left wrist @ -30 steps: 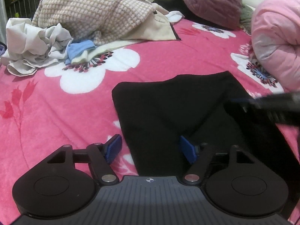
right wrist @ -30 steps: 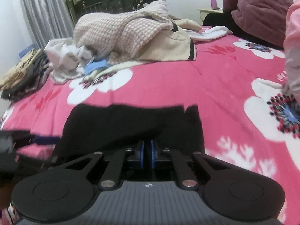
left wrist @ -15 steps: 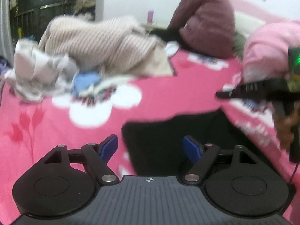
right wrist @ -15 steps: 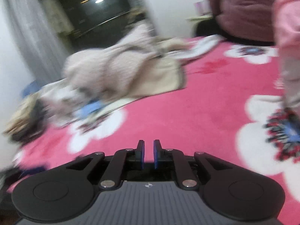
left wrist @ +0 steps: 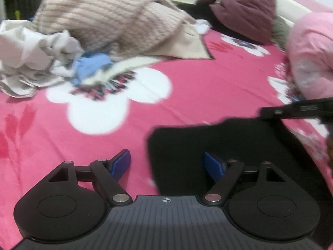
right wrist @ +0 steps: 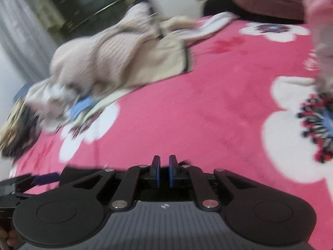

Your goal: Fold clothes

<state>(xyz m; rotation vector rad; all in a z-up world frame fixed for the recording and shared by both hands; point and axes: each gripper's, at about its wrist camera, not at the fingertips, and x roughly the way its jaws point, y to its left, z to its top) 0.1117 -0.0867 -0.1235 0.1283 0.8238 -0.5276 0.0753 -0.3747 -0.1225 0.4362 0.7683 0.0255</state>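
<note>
The left gripper (left wrist: 167, 164), jaws wide with nothing between its blue pads, hovers over a black garment (left wrist: 229, 145) lying flat on the pink floral bedspread (left wrist: 208, 87), a beige knitted sweater (left wrist: 108, 18) heaped beyond.

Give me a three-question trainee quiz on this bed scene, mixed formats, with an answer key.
1. True or false: the jaws of the left gripper stand wide apart with nothing clamped between them.
2. Multiple choice: the black garment lies on
A. a bare wooden floor
B. the pink flowered bedspread
C. the beige knit sweater
3. Fill in: among the unfolded pile, the small piece tucked beside the crumpled white cloth is coloured ____.

Key: 1 true. 2 B. 3 blue.
</note>
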